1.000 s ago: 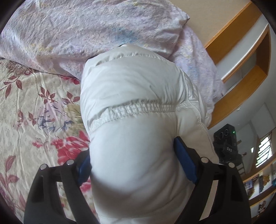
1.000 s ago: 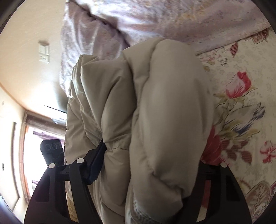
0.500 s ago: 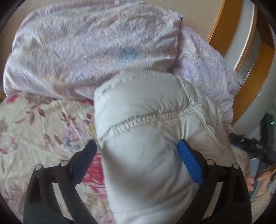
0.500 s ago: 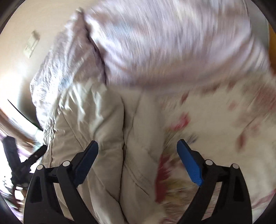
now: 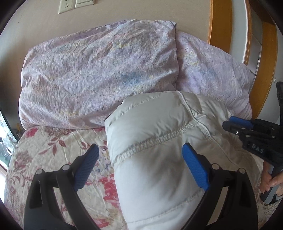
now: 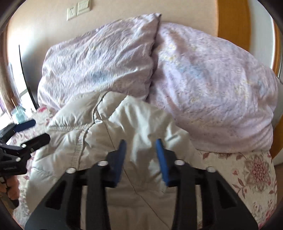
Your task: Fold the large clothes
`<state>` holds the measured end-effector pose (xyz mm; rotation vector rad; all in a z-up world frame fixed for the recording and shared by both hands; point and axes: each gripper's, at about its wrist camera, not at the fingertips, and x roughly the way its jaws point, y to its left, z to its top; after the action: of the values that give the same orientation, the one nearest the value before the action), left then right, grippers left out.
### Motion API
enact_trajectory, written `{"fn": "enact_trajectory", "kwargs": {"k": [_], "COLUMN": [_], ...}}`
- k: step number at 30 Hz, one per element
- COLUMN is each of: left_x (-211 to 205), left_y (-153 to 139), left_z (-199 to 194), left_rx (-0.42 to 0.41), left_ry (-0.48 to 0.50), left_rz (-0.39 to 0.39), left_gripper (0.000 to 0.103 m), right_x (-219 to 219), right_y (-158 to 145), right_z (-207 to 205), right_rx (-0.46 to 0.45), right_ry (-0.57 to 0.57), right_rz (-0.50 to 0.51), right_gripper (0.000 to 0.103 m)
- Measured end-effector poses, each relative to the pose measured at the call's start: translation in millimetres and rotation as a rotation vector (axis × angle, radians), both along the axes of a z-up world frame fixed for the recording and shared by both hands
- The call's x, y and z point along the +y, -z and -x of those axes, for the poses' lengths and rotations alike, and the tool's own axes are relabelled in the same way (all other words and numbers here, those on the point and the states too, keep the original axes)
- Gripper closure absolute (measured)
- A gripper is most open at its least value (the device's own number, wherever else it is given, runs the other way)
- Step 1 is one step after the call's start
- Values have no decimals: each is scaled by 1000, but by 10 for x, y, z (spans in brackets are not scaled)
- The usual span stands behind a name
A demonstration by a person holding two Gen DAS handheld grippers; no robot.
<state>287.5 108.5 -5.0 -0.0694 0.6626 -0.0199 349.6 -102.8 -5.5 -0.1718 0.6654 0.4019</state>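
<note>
A white puffy quilted jacket lies bundled on the floral bed sheet, its far end against the pillows. My left gripper is open, its blue pads wide apart above the jacket's left part. My right gripper hangs over the jacket with its blue pads partly closed, a fold of white fabric between them; whether they press it is unclear. The right gripper also shows at the right edge of the left wrist view. The left gripper shows at the left edge of the right wrist view.
Two lilac pillows lie against the beige wall at the head of the bed. A wooden frame stands at the right. A wall socket is above the pillows. The bed edge falls away at left.
Both grippers have let go of the jacket and pulled back. The jacket now rests on the bed. The right gripper's pads opened wide, then narrowed over a fold.
</note>
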Motion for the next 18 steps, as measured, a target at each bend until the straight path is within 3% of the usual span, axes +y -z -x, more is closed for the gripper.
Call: {"fn": "enact_trajectory", "kwargs": {"k": [9,18], "left_x": [-250,-376], "left_y": [107,255], "left_z": [-280,-460], "left_rx": [-2,38], "left_ry": [26,35], "left_rz": [-109,-118], "left_gripper": [9,9], "right_x": [-100,-225], "right_y": [302,504], "right_z": [-142,-276], "right_rx": [-11,55], "right_ry": [30,57], "right_rz": [10,-12], "right_gripper": [79,80]}}
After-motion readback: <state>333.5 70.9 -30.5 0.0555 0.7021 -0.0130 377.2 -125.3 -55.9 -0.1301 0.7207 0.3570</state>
